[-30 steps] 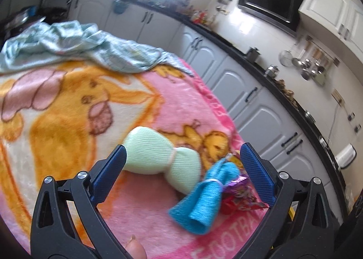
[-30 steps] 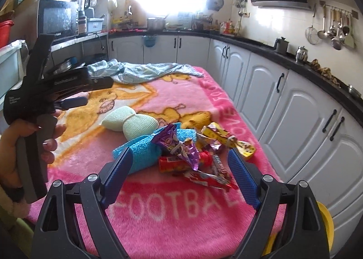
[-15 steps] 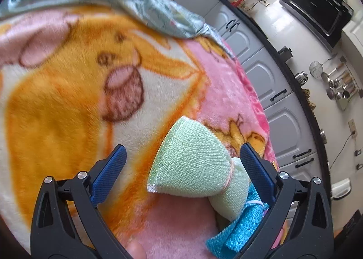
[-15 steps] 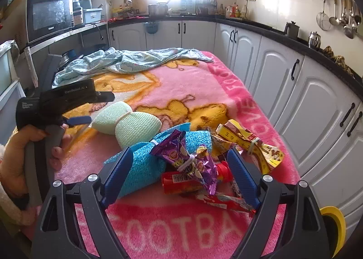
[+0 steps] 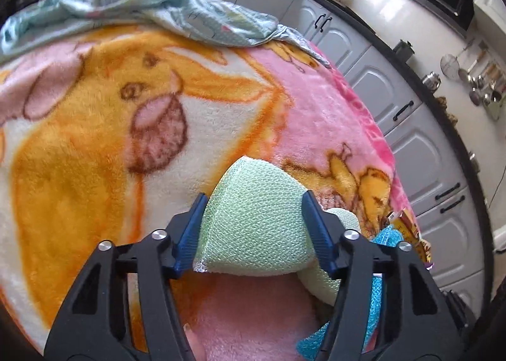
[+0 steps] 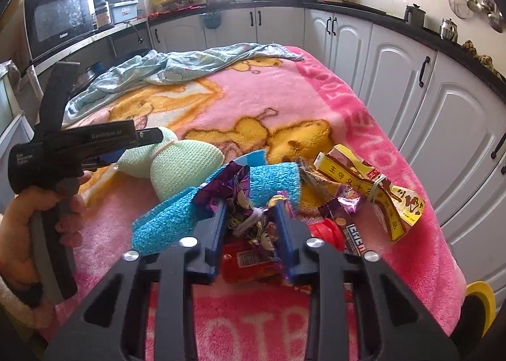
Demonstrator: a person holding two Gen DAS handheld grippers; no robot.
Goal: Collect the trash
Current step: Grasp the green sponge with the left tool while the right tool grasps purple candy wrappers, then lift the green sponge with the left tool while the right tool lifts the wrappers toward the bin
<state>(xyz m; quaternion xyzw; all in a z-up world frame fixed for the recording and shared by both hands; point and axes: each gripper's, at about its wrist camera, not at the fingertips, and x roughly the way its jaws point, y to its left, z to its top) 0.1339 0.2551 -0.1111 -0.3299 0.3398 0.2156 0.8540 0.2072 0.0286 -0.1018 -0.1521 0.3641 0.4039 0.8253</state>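
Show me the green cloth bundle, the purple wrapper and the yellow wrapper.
green cloth bundle [image 5: 256, 228]: left wrist view, its knit face between the fingers.
purple wrapper [image 6: 221, 187]: right wrist view, upper crinkled end.
yellow wrapper [image 6: 373, 184]: right wrist view, printed middle.

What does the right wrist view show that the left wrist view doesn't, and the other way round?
Only the right wrist view shows the right gripper closed around the purple wrapper, the red packet under it, the yellow wrapper and the microwave.

Only the left wrist view shows both blue pads of the left gripper pressed against the green cloth bundle.

Both show that bundle, the blue cloth, the pink blanket and the crumpled light blue sheet.
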